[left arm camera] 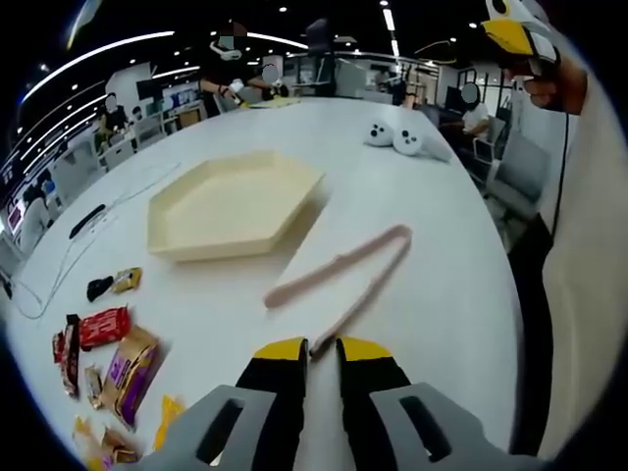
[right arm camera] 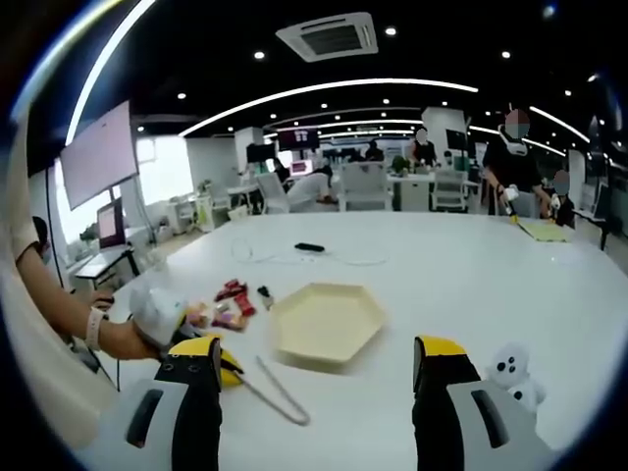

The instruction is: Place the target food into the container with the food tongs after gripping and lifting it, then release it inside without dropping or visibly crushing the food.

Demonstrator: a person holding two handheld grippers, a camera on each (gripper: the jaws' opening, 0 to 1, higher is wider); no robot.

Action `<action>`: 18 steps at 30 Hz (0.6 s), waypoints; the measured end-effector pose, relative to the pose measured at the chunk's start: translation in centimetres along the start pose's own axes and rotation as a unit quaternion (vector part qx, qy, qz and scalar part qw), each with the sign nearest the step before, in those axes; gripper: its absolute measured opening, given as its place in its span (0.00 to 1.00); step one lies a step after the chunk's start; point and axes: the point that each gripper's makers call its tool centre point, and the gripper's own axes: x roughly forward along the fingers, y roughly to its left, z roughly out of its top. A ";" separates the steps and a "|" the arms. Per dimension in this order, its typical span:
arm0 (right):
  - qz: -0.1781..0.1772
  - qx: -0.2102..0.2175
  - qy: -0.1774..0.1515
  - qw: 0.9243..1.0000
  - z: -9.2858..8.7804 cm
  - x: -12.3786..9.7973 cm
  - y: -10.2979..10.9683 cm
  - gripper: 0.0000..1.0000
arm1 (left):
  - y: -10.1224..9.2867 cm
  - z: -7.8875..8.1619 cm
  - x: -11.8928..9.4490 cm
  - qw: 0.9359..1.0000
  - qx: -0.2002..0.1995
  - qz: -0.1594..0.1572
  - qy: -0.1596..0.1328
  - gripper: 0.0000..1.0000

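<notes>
White table [left arm camera: 432,294] in a busy office: your left gripper [left arm camera: 310,350] is pinched shut on one tong [left arm camera: 339,278] tip. Tray [left arm camera: 231,204] sits just beyond, snacks [left arm camera: 108,358] left of it; your right gripper [right arm camera: 316,355] hangs spread wide above.

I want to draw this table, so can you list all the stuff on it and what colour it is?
tray: one, pale yellow, six-sided, empty, mid-table
food tongs: one, pink, lying beside the tray
snack packets: several, red, purple, gold, near table edge
plush toys: two, white, far side
cable: one, white, beside the tray
black device: one, near the cable
left gripper: yellow-tipped, nearly shut by the tongs' end
right gripper: yellow-tipped, open, above table
</notes>
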 end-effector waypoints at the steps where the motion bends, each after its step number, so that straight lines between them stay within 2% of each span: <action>1: 0.000 0.000 0.001 1.000 0.0 0.0 0.0 0.81 | 0.0 0.0 0.0 1.000 0.001 0.000 0.000 0.10; 12: 0.001 -0.004 0.001 1.000 0.1 0.0 0.0 0.80 | -0.2 0.0 0.0 0.999 0.033 0.002 0.003 0.09; 18: -0.001 -0.002 0.003 1.000 -0.1 -0.1 -0.1 0.80 | -0.6 0.1 0.0 0.996 0.090 -0.012 0.018 0.09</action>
